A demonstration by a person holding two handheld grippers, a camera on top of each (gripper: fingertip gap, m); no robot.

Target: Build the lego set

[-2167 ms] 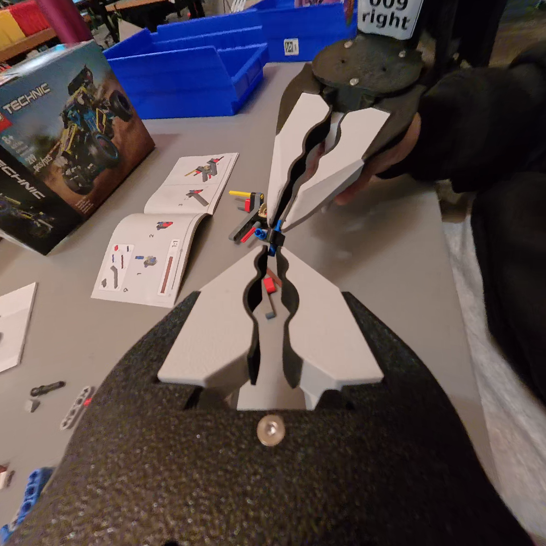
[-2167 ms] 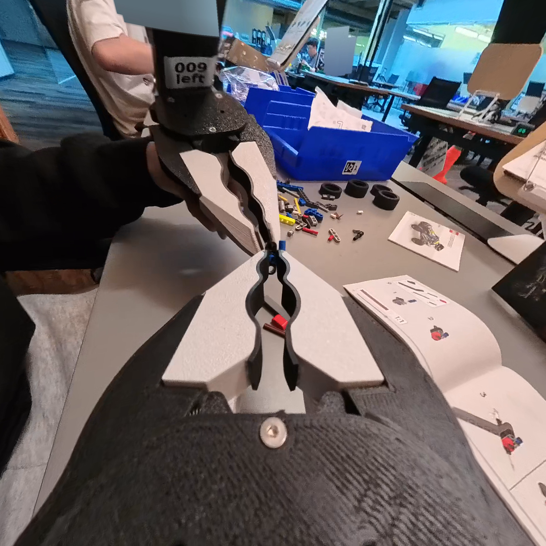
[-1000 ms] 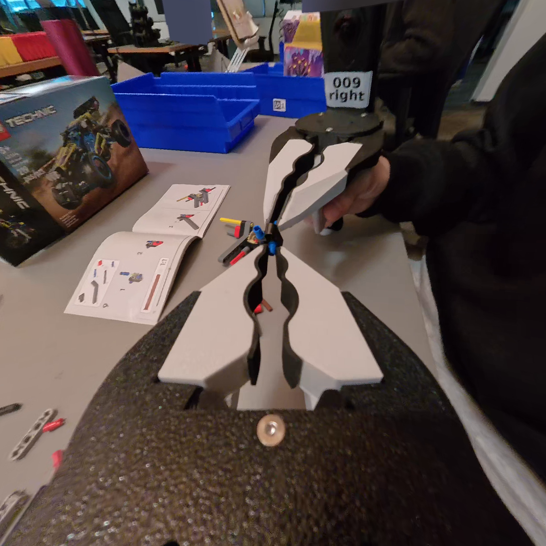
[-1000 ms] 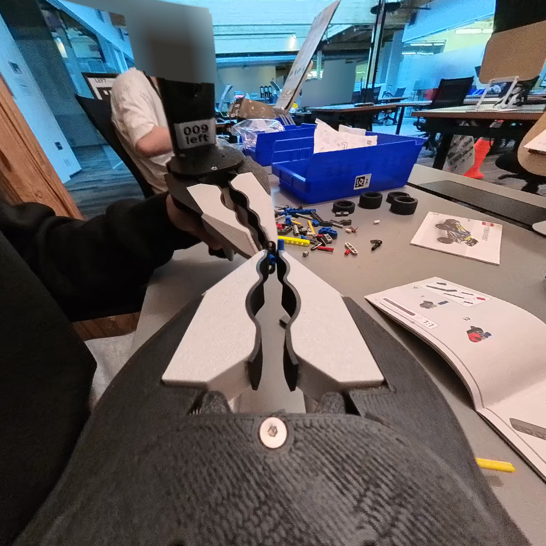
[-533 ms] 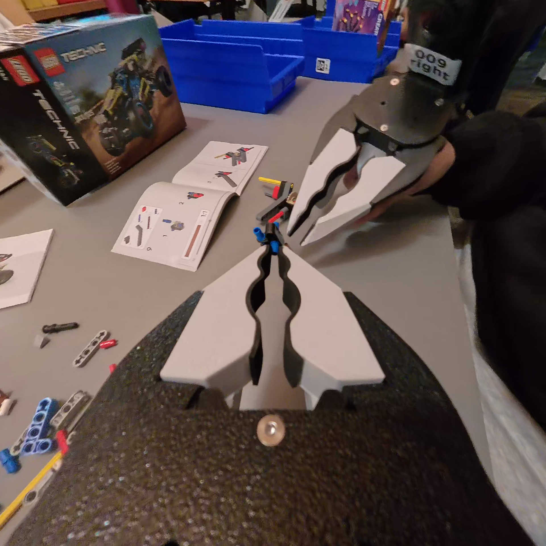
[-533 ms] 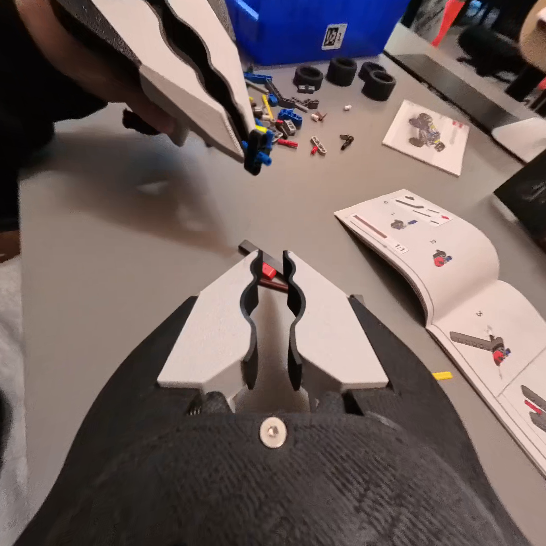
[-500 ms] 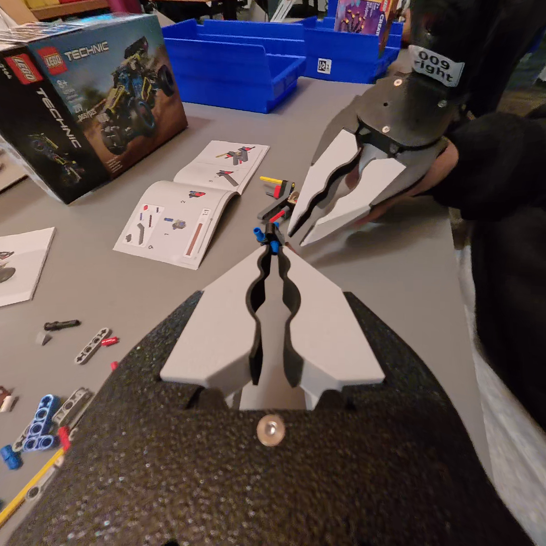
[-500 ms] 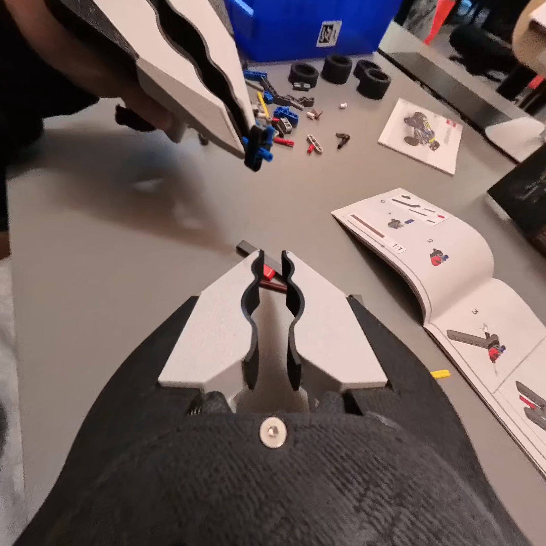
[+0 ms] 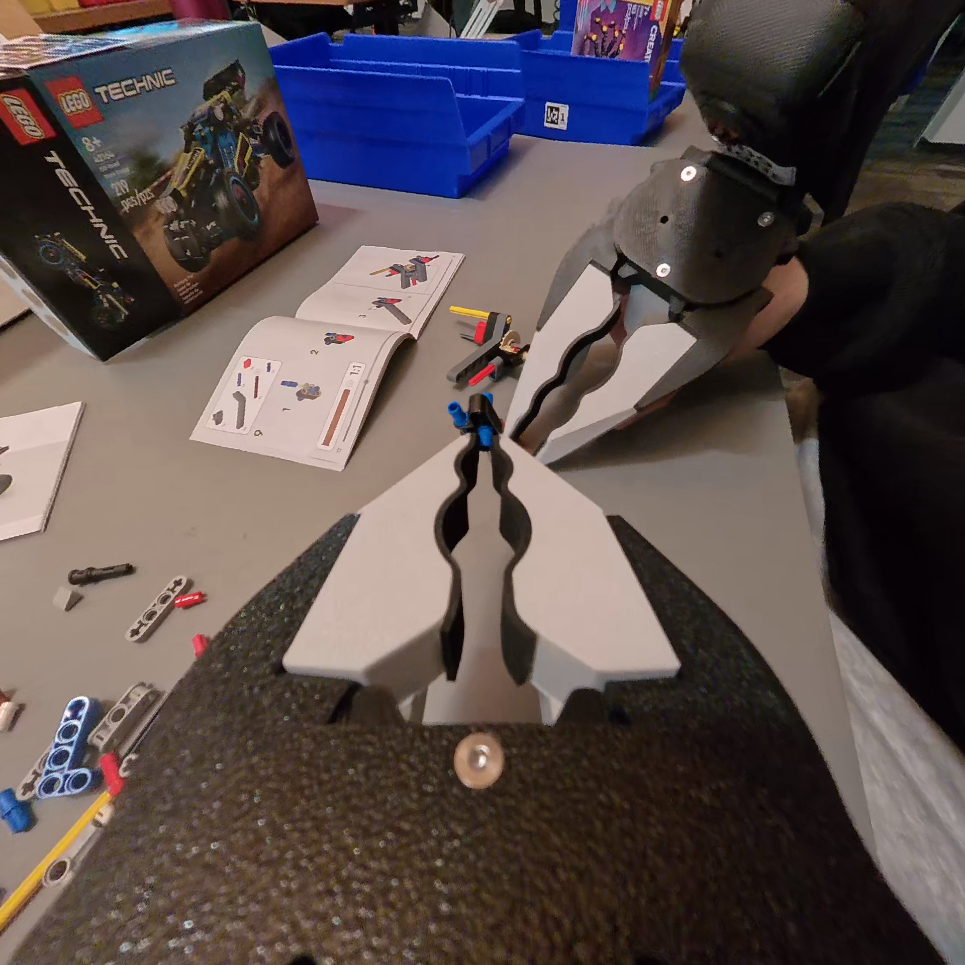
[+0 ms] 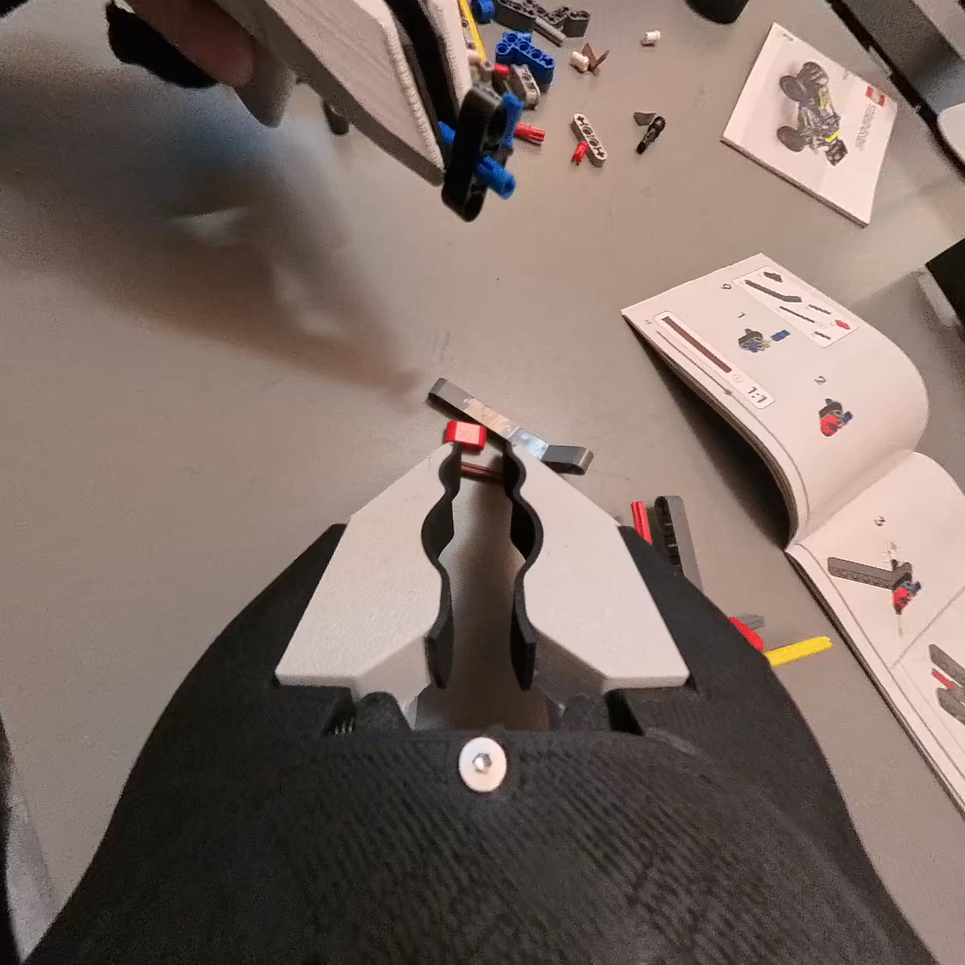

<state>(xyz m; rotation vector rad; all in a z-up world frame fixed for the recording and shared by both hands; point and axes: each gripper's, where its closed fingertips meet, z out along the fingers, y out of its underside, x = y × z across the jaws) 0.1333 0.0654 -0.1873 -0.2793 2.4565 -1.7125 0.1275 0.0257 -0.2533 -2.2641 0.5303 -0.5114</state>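
Note:
My left gripper (image 9: 479,444) is shut on a short black beam with blue pins (image 9: 476,415) and holds it above the table. The beam also shows at the top of the right wrist view (image 10: 475,151), at the left gripper's tips (image 10: 444,141). My right gripper (image 10: 478,462) is open and low over the grey table, its tips on either side of a thin dark red axle (image 10: 480,471). A small red piece (image 10: 466,434) and a bent grey beam (image 10: 509,428) lie just past the tips. In the left wrist view the right gripper (image 9: 527,444) points down at the table to the right.
An open instruction booklet (image 9: 324,365) lies left of a small grey, red and yellow assembly (image 9: 485,342). The set's box (image 9: 141,172) and blue bins (image 9: 418,120) stand behind. Loose parts (image 9: 68,741) lie at the front left. A leaflet (image 10: 814,120) lies far right. My hands' fingertips stand some 8 centimetres from each other.
The two grippers were tip to tip on the black beam. My right gripper has let go, opened and dropped to the table by the red axle. My left gripper keeps the beam.

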